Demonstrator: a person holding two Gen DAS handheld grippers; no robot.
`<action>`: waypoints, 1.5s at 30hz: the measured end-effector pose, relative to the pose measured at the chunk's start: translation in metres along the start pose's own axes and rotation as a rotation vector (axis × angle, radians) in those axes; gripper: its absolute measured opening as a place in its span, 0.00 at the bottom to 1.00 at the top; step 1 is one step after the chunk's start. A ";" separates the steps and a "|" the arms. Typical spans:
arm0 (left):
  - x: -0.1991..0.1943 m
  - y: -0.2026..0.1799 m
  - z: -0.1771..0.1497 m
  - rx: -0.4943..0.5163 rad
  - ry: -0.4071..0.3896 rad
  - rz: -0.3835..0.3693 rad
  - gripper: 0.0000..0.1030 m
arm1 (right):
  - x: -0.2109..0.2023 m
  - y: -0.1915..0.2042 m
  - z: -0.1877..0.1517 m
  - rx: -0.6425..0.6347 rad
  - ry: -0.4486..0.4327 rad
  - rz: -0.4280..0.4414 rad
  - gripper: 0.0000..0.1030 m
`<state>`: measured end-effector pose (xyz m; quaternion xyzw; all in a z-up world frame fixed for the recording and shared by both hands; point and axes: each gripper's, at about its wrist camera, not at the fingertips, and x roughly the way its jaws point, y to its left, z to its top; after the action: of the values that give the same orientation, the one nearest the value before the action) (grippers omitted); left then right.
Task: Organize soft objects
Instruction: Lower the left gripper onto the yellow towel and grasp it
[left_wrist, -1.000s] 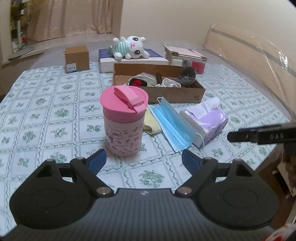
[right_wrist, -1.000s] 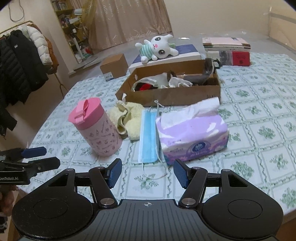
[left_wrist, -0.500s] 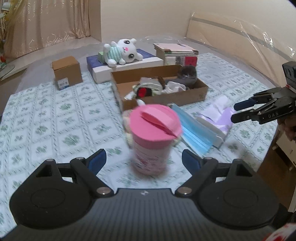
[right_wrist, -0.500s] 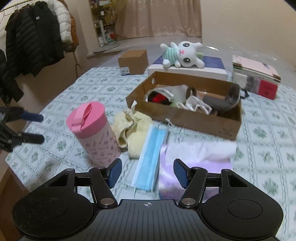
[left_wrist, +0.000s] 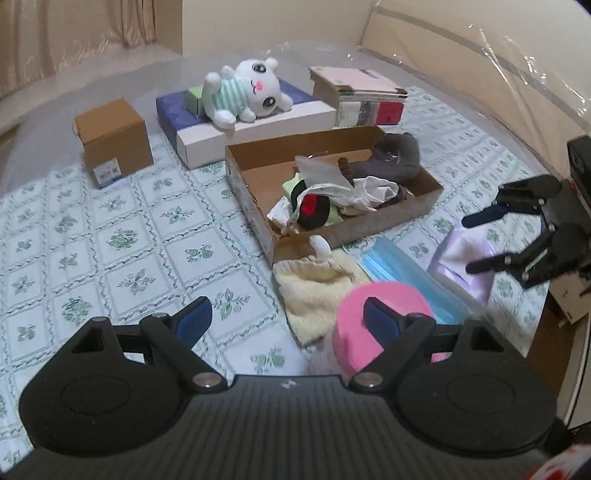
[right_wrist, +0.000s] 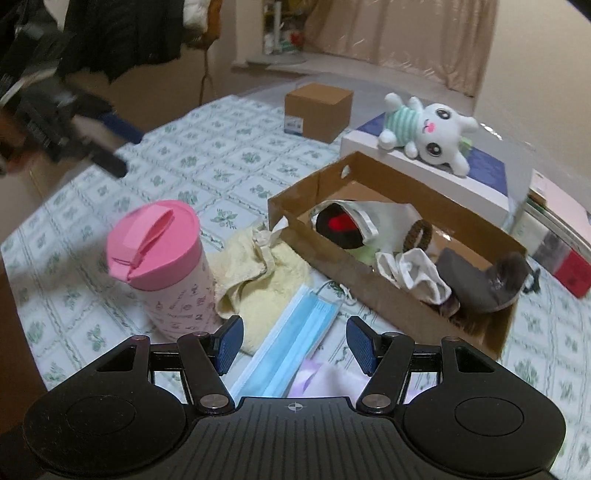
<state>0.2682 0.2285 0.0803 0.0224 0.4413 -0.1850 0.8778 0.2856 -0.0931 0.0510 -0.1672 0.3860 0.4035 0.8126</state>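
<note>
Your left gripper (left_wrist: 284, 317) hangs above the bench (left_wrist: 110, 240) with its jaws spread wide and nothing between them; the pink cup lid sits just under its right finger. Your right gripper (right_wrist: 293, 341) is also open, less widely, empty, poised over the blue mask.

Soft items on the patterned cloth:
- Yellow towel (right_wrist: 258, 280) — pale, fluffy, crumpled in a heap with a small white tag at its top, lying just beside the cardboard tray's near corner and touching the cup's base.
- Face mask (right_wrist: 295, 339) — light blue, pleated, flat, with a thin white ear loop, lying alongside the towel and partly over the tissue pack.
- Tissue pack (left_wrist: 461, 258) — lilac soft wrapper with a white tissue pulled up from its top, at the bench edge beside the mask.
- Plush rabbit (left_wrist: 247, 92) — white, with a green-striped top and pink cheeks, lying on its back atop a flat blue-and-white box (left_wrist: 251, 129) behind the tray.

Cardboard tray (right_wrist: 325, 254) — shallow and brown, it holds a jumble: a black-and-red item inside a white pouch, white cloth, a brown hair band and a grey fuzzy piece at the far end.

Other things: a pink-lidded cup (right_wrist: 166, 262) upright near the towel, a small closed carton (left_wrist: 114, 142), and stacked books (left_wrist: 362, 96).
</note>
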 end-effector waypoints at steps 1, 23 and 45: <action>0.007 0.002 0.006 -0.008 0.013 -0.011 0.85 | 0.006 -0.003 0.003 -0.008 0.013 0.008 0.60; 0.169 0.015 0.054 -0.147 0.346 -0.218 0.85 | 0.077 -0.039 0.018 0.005 0.155 0.063 0.60; 0.228 -0.020 0.042 0.085 0.493 -0.210 0.79 | 0.097 -0.036 0.009 0.001 0.186 0.081 0.60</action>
<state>0.4171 0.1314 -0.0697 0.0577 0.6334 -0.2822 0.7182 0.3552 -0.0590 -0.0182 -0.1877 0.4665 0.4184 0.7564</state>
